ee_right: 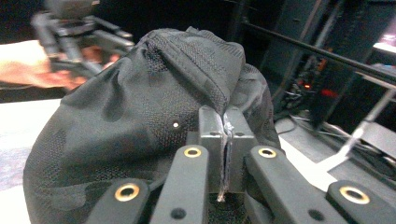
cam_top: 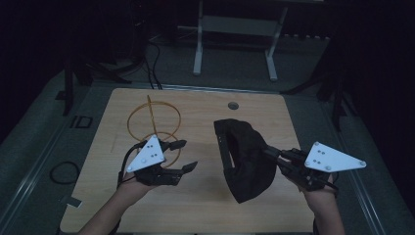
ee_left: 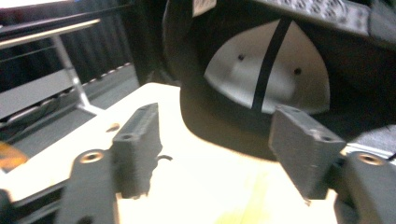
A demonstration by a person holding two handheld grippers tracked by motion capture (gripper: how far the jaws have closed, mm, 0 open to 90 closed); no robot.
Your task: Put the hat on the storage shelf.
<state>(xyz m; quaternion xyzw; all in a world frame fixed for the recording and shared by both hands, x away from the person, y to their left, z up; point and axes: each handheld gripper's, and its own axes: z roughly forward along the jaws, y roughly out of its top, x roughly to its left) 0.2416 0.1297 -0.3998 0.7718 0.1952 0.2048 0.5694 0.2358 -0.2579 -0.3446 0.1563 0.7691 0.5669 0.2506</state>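
Black fabric cap [cam_top: 247, 159] is what we see pinched in the right gripper [ee_right: 225, 135]: jaws pressed together on a fold of the cap's cloth, a thin edge of fabric showing between them. Cap bulges ahead of and to the left of those jaws in the right gripper view. In the high view we see the cap standing on edge on the wooden table [cam_top: 205, 210], just left of the right gripper [cam_top: 270, 153], opening turned toward the left one.

Left gripper [cam_top: 187, 155] is wide open, nothing between its jaws. In its own view we see the cap [ee_left: 266, 79] straight ahead, past the fingertips, pale lining and a dark seam strip showing; not touching. Left gripper [ee_left: 217, 154] sits low over the tabletop.

Behind the left gripper, on its far side, we see a thin gold wire stand [cam_top: 154, 122] with rings.
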